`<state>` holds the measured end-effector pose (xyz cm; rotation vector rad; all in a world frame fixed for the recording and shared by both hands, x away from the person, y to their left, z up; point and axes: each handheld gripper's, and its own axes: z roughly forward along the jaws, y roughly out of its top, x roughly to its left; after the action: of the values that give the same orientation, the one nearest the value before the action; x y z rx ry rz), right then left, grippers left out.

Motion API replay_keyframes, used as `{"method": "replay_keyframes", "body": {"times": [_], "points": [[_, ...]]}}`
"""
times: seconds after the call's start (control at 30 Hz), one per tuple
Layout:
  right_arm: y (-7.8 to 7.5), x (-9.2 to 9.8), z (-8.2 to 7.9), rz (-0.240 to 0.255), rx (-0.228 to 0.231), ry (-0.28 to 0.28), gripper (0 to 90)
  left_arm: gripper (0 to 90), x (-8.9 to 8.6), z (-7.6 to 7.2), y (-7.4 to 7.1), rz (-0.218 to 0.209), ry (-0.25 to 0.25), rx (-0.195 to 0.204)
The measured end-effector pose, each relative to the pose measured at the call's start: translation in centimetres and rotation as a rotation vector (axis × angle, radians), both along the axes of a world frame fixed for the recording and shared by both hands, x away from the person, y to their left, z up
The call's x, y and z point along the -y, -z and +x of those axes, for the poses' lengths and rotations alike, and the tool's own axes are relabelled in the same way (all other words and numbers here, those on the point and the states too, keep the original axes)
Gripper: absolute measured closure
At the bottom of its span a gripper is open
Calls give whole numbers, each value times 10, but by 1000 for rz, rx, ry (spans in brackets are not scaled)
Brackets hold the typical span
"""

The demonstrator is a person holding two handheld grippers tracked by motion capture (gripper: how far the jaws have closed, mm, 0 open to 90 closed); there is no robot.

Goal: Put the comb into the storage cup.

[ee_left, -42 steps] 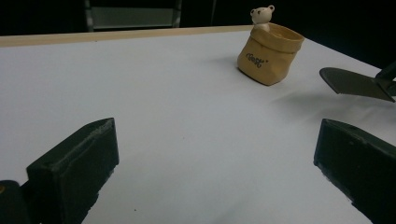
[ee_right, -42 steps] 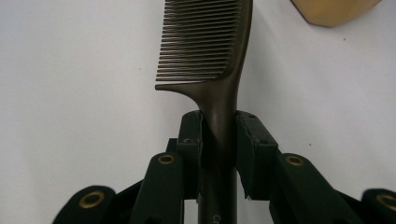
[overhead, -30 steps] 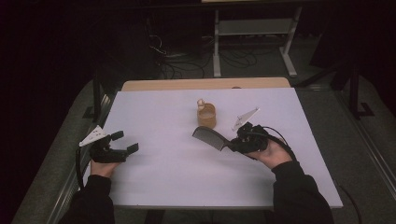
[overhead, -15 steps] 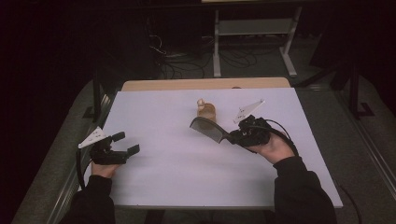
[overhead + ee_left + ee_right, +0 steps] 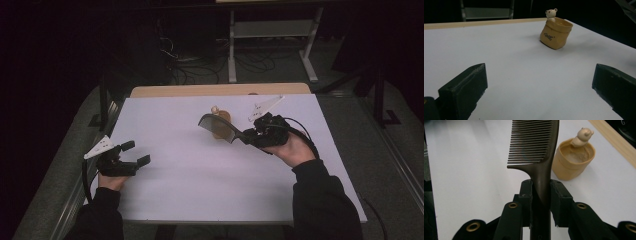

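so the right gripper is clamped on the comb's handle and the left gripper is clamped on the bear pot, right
Not quite. The right gripper is clamped on the comb by its handle, but the left gripper is open and holds nothing. The left gripper view shows its jaws wide apart, with the bear pot standing farther off on the table.

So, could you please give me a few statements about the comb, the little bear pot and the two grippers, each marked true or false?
1. The right gripper is shut on the comb. True.
2. The comb already stands inside the bear pot. False: it is held in the air, outside the pot.
3. The left gripper is open and holds nothing. True.
4. The bear pot lies tipped on its side. False: it stands upright on the white table.
5. The left gripper grips the pot. False: the pot stands well away from it.
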<state>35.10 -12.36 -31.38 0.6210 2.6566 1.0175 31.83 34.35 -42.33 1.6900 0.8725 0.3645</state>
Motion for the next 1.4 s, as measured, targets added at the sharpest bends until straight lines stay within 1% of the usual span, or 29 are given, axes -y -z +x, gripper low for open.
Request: {"method": "replay_keyframes", "body": {"times": [0.17,0.3,0.53,0.63,0.8,0.87,1.0,1.13,1.2,1.4], "points": [[-6,-5,2,-5,8,-7,713,0,0,0,0,-5,3,-1],[-12,-8,4,0,20,-11,713,0,1,0,-1,-6,6,2],[-21,-11,6,30,40,-17,713,0,2,0,-2,-10,13,4],[-24,-13,8,36,44,-21,714,0,3,0,-4,-10,20,11],[-26,-17,11,53,58,-24,713,0,6,1,-5,-20,35,0],[-27,-19,12,60,64,-26,713,0,8,1,-6,-15,42,0],[-30,-22,14,74,73,-24,713,0,10,2,-9,-16,48,5],[-32,-23,16,82,82,-24,713,0,16,3,-17,10,58,15],[-33,-23,17,92,87,-24,714,0,18,4,-19,9,64,16],[-37,-24,19,101,98,-22,713,0,23,8,-27,8,72,24]]}}
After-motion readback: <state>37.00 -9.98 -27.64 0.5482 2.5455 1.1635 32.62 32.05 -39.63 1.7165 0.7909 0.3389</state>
